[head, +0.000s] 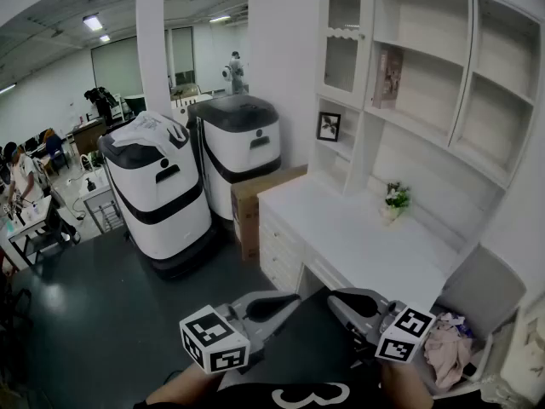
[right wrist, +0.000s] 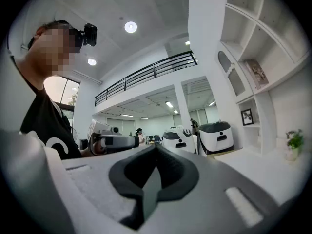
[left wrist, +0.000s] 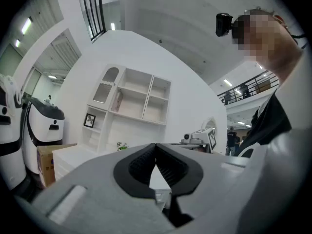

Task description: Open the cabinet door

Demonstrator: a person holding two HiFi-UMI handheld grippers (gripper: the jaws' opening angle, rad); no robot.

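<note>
Left gripper (head: pixel 285 303) and right gripper (head: pixel 341 301) at 6 o'clock, jaws together, empty. Cabinet door (head: pixel 344 37) at 1 o'clock: probably light, rigid (pane looks fragile); grip frame edge, knob indiscernible.

An open lab hall: bulky white machines (head: pixel 157 190), people (head: pixel 19 175) at worktables (head: pixel 32 218), a railed mezzanine (right wrist: pixel 146 76) overhead.

No words can be read. The white cube (head: pixel 215 339) on my left claw (head: pixel 289 299) and the one (head: pixel 407 334) on my right claw (head: pixel 337 301) carry only black square patterns. My black shirt (head: pixel 255 396) bears a white mark like a 3. The print on the pink book (head: pixel 388 77) is too small to read.
</note>
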